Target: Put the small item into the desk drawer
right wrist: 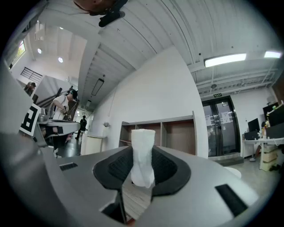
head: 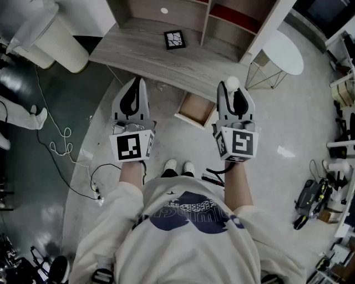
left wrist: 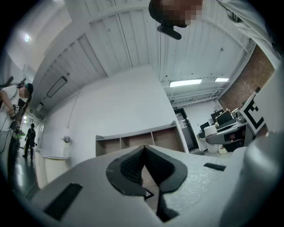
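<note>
The small item is a white crumpled wad (right wrist: 143, 138), upright between the pads of my right gripper (right wrist: 142, 154), which is shut on it. In the head view the wad (head: 232, 83) sticks out of the right gripper (head: 231, 89) just off the desk's front edge. The open wooden drawer (head: 195, 109) hangs below the desk (head: 138, 50), left of and lower than that gripper. My left gripper (head: 136, 83) is held level with the right one, further left. Its jaws (left wrist: 144, 149) are shut with nothing between them.
A black-and-white marker card (head: 175, 39) lies on the desk, with open shelving (head: 222, 16) behind it. A round white side table (head: 283, 52) stands to the right, and a white bin (head: 55, 39) to the left. Cables (head: 61, 144) trail over the floor.
</note>
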Action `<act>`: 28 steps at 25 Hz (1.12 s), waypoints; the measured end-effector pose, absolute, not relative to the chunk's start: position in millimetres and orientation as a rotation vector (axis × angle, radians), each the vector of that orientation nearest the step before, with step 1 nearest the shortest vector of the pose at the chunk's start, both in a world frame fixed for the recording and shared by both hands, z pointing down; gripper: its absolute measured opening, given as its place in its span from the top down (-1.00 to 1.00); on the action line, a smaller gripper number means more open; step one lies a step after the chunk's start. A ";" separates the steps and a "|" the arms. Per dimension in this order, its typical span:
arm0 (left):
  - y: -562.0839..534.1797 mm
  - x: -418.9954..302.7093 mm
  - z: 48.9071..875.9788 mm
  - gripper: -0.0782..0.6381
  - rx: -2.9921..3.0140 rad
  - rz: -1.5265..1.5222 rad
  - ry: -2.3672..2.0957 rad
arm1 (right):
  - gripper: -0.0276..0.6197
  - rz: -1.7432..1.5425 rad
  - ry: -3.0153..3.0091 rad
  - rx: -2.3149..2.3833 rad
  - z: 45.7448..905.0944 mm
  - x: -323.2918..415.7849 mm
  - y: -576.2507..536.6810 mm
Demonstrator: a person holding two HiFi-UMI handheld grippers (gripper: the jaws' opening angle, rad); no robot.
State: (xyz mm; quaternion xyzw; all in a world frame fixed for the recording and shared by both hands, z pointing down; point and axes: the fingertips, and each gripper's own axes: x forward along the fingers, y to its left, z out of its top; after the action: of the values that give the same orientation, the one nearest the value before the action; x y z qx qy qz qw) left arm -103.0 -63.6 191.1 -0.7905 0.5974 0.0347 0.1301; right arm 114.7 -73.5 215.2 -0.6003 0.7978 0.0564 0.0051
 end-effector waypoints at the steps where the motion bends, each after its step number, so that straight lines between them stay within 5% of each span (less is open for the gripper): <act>1: -63.4 -103.3 191.7 0.76 -2.298 0.101 1.735 | 0.55 0.176 2.497 -1.882 215.7 114.8 -73.0; 28: -53.6 -117.8 198.4 0.76 -2.296 0.082 1.770 | 0.52 0.044 2.548 -1.728 222.4 112.9 -62.7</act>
State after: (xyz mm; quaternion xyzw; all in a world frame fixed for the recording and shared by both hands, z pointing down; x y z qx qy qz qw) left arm -117.8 -53.6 198.4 -0.7859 0.6059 0.0279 0.1202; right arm 112.9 -62.7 222.4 -0.5609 0.8271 0.0144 0.0315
